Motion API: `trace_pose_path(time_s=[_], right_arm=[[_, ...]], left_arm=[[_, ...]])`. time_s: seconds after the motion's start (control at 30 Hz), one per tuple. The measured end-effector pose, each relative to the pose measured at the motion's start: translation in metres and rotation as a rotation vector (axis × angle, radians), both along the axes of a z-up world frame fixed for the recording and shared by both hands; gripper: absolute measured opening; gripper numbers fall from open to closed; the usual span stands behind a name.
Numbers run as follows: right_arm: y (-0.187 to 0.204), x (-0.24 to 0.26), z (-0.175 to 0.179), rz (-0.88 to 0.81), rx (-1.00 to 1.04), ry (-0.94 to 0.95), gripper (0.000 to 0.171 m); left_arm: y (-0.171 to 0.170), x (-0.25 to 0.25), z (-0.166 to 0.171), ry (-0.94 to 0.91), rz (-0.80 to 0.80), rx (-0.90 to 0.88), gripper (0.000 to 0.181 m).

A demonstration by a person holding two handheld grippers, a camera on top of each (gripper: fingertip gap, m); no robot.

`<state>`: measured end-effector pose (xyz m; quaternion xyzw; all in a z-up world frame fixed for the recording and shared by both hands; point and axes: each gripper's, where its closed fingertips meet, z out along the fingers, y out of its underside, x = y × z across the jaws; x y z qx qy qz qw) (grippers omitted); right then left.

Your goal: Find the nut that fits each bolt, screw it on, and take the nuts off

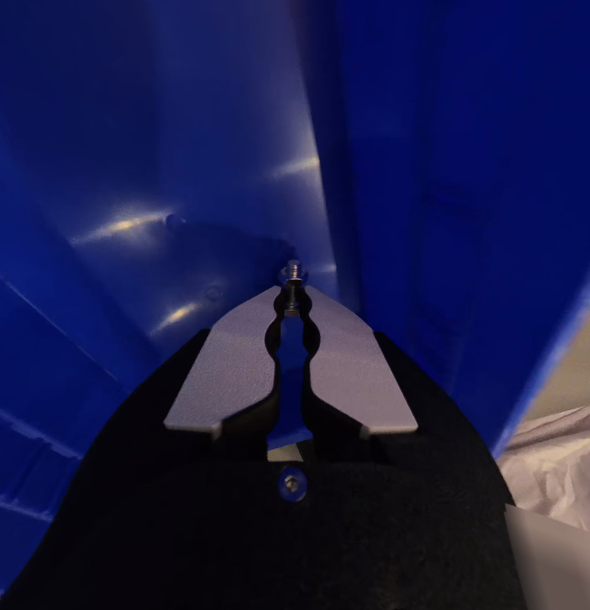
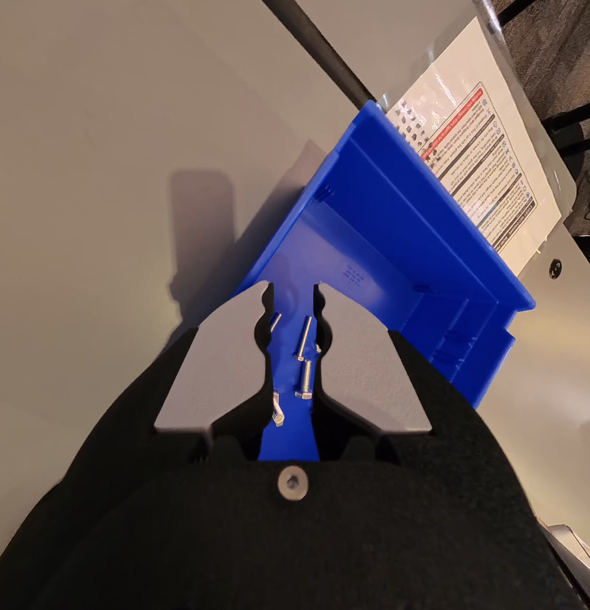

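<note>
**Left tool pinching a bolt inside the blue bin, right tool spread over loose bolts**

Left wrist view: the left tool (image 1: 292, 290) is deep in a blue bin (image 1: 155, 132), w/ glossy blue walls filling nearly the whole view. Its tips are pressed in on a small bolt (image 1: 292, 298), shank running along the gap btwn the fingers, hex head at the near end. A nut (image 1: 292, 283) sits on the shank just past the fingertips, threaded end poking out beyond it. Something silvery and round shows right behind the tip; can't tell what it is. At far right, past the bin edge, pale crumpled fabric (image 1: 551, 462) shows; the patch at the lower right is blurred.

Right wrist view: the right tool (image 2: 293, 287) hangs above the bin (image 2: 402, 231), fingers spread apart, nothing btwn them. Bin sits on a pale counter (image 2: 105, 132). Seen thru the gap, on the bin floor, from left: a short bolt (image 2: 276, 411) tilted by the left finger, a thin bolt (image 2: 275, 321) half hidden further up, then a long thin bolt (image 2: 303, 336) and a thicker threaded bolt (image 2: 306, 379), roughly in line w/ each other, near but apart. Right of the bin, a laminated printed sheet (image 2: 478, 158) lies on the counter, touching or just beside the bin wall
</note>
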<state>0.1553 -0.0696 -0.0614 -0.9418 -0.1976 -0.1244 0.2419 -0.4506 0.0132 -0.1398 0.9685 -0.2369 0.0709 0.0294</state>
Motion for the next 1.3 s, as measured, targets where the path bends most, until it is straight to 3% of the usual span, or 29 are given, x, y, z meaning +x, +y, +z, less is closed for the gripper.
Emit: trace_pose_path(time_s=[0.13, 0.27, 0.4, 0.5, 0.6, 0.67, 0.93, 1.3], right_arm=[[0.01, -0.004, 0.013, 0.005, 0.087, 0.002, 0.018], [0.022, -0.024, 0.042, 0.061, 0.245, 0.005, 0.018], [0.029, -0.082, 0.08, 0.213, 0.439, 0.118, 0.019], [0.016, -0.167, 0.121, 0.45, 0.613, 0.429, 0.018], [-0.024, -0.247, 0.156, 0.73, 0.664, 0.809, 0.014], [-0.042, -0.272, 0.167, 0.83, 0.667, 0.932, 0.012], [-0.063, -0.306, 0.161, 0.985, 0.626, 1.005, 0.012], [-0.071, -0.317, 0.158, 1.022, 0.578, 1.103, 0.012]], left_arm=[[0.018, 0.006, 0.048, -0.152, 0.019, 0.205, 0.007], [0.017, 0.054, 0.126, -0.428, -0.127, 0.491, 0.007], [-0.023, 0.14, 0.199, -0.752, -0.431, 0.707, 0.007], [-0.068, 0.208, 0.229, -0.997, -0.647, 0.766, 0.007], [-0.106, 0.256, 0.229, -1.115, -0.795, 0.756, 0.007], [-0.119, 0.275, 0.222, -1.125, -0.838, 0.759, 0.007], [-0.155, 0.301, 0.214, -1.189, -0.941, 0.711, 0.007], [-0.16, 0.3, 0.217, -1.165, -0.964, 0.747, 0.007]])
